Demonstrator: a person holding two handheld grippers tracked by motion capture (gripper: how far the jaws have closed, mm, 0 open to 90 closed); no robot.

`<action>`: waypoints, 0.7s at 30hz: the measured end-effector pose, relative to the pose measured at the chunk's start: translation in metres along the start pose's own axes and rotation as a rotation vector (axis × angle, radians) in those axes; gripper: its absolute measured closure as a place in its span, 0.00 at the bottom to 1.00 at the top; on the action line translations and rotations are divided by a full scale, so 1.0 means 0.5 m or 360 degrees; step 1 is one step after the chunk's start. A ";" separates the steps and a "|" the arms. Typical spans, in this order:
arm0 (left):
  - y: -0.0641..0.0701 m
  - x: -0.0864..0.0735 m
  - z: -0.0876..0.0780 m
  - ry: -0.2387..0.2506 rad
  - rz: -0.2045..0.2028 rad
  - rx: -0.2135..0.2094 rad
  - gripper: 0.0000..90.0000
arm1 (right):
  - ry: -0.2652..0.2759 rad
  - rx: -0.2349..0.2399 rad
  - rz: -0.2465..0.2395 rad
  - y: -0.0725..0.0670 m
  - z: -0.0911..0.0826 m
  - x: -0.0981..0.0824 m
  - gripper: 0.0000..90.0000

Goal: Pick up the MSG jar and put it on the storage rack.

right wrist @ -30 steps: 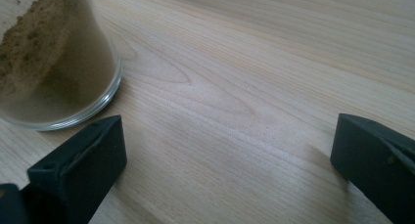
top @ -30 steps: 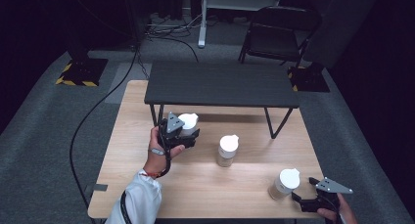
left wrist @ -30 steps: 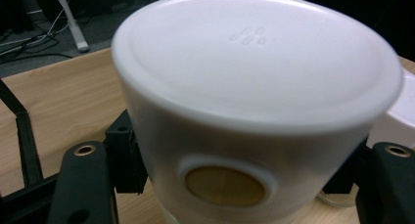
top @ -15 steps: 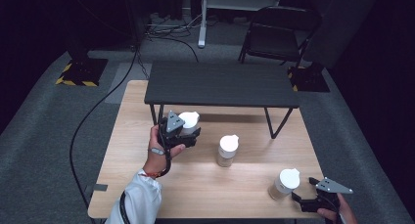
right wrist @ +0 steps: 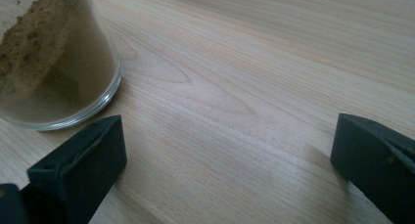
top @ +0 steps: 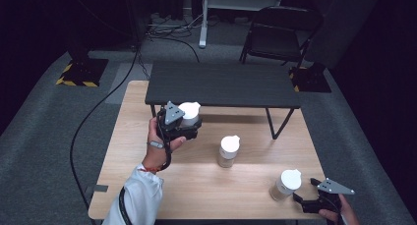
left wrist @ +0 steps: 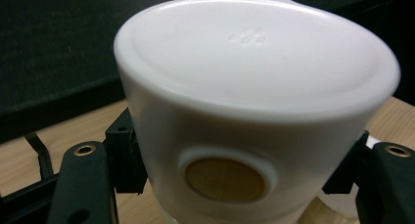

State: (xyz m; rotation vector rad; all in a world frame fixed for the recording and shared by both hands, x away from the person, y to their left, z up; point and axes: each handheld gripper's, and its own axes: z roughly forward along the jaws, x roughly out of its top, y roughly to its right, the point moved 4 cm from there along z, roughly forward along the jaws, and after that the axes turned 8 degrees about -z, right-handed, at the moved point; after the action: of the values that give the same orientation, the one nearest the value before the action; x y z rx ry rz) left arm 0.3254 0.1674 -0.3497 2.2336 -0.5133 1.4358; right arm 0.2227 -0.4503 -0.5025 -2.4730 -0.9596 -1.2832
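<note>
Three glass jars with white lids are here, and each holds a brown powder. The left tool point(top: 189, 128) pinches one jar point(top: 189, 114) by its white lid point(left wrist: 254, 87), lifted above the desk point(top: 196, 185) near its far left part; the lid has a round hole showing brown. A second jar point(top: 228, 151) stands in the middle of the desk. The third jar point(top: 285, 184) stands near the front right corner, just beside the right tool point(top: 301, 201), whose jaws are spread with nothing between them.
</note>
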 end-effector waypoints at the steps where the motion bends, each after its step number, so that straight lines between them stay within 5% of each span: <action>1: 0.001 0.006 -0.002 0.0009 0.0003 0.0002 0.33 | 0.0000 0.0000 0.0000 0.000 0.000 0.000 0.00; 21: 0.012 0.095 -0.011 0.0077 0.0011 -0.0028 0.33 | 0.0001 0.0001 -0.0001 0.000 0.000 0.000 0.00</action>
State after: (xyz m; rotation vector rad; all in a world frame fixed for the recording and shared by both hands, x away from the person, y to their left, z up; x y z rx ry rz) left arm 0.3366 0.1618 -0.3031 2.1800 -0.5166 1.4792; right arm 0.2227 -0.4505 -0.5026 -2.4718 -0.9607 -1.2838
